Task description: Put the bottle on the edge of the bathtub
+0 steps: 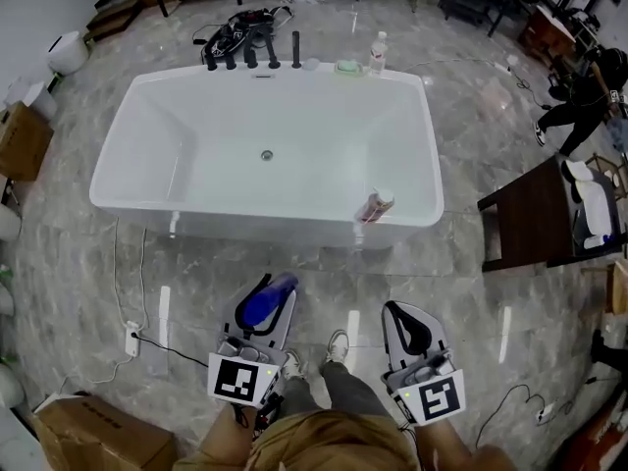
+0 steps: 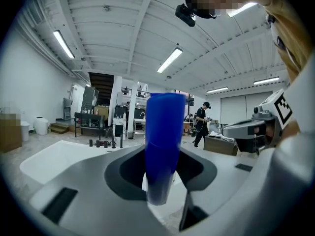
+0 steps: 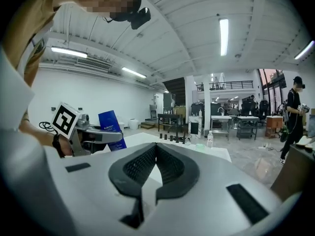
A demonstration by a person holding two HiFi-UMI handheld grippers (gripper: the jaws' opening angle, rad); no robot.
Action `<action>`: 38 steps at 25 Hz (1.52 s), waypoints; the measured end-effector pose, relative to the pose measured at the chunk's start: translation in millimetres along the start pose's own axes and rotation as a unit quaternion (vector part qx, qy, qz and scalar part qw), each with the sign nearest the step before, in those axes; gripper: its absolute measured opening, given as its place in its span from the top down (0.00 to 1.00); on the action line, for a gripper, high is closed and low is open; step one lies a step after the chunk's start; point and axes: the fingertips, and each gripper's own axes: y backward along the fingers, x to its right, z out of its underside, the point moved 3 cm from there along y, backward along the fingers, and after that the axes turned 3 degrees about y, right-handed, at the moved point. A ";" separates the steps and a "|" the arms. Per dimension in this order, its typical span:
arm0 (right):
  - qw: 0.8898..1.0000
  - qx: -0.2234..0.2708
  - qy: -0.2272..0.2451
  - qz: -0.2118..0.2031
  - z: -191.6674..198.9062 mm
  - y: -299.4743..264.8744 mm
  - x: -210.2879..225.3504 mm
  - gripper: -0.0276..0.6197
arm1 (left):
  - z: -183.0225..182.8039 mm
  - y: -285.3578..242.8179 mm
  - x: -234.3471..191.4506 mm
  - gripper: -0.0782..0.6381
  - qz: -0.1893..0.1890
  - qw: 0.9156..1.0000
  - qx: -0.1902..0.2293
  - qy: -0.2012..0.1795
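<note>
The grey marbled stone floor [image 1: 78, 263] is the widest open ground, bare between the person's feet and the tub except for a white cable and power strip at the left. The white freestanding rectangular bathtub [image 1: 235, 214] lies crosswise ahead. Its near rim is free from the left corner almost to the right corner, where a pinkish-brown tube [image 1: 375, 205] lies tilted on the edge. The far rim bears a row of black tap fittings [image 1: 251, 57], a pale green soap dish [image 1: 347, 67] and a clear plastic bottle with a white cap [image 1: 378, 53]. A dark wooden table [image 1: 535, 224] stands to the right of the tub, well apart from both tools.

The left gripper [image 1: 273, 292] pinches the blue plastic bottle [image 2: 162, 141] between its dark pads. The bottle stands upright out of the jaws, short of the near rim and roughly opposite its middle. The right gripper [image 3: 156, 146] is pressed together at the tips with nothing between them, level with the left gripper and nearer the rim's right end.

White print shows on the bottle's side in the right gripper view, too small to read. Each gripper's cube carries a black-and-white square marker.
</note>
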 end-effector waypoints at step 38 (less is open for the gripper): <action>0.998 -0.053 -0.031 -0.026 150.0 -90.4 44.8 0.95 | 168.6 -203.7 -51.8 0.67 0.013 0.998 -0.058 -0.005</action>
